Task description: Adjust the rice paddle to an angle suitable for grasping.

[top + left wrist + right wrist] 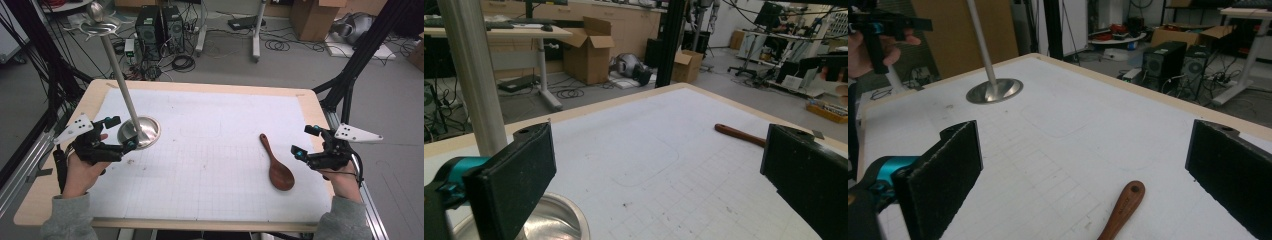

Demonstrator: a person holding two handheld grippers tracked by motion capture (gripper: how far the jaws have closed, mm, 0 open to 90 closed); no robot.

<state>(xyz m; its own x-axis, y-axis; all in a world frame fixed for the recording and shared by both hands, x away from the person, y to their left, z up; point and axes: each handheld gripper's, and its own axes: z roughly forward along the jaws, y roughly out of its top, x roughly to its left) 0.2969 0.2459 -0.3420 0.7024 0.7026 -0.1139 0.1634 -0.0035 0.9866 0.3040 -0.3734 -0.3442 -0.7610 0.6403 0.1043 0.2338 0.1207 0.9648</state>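
Observation:
A dark wooden spoon (275, 165) lies on the white grid mat (210, 165) right of centre, bowl toward me. My right gripper (305, 141) stands open just right of it, nothing between its jaws; in the right gripper view the spoon's handle (1122, 210) lies low between the wide-apart jaws (1083, 185). My left gripper (122, 132) is open at the left, beside the round base of a metal stand (142, 131). In the left gripper view the stand's pole (471, 75) rises just past the left jaw, and the spoon handle (739, 134) shows far off.
The stand's thin pole leans up to a small metal dish (97, 22) high at the back left. The table's wooden rim (200, 86) frames the mat. Computer towers (160, 27), cables and cardboard boxes (312, 17) sit on the floor beyond.

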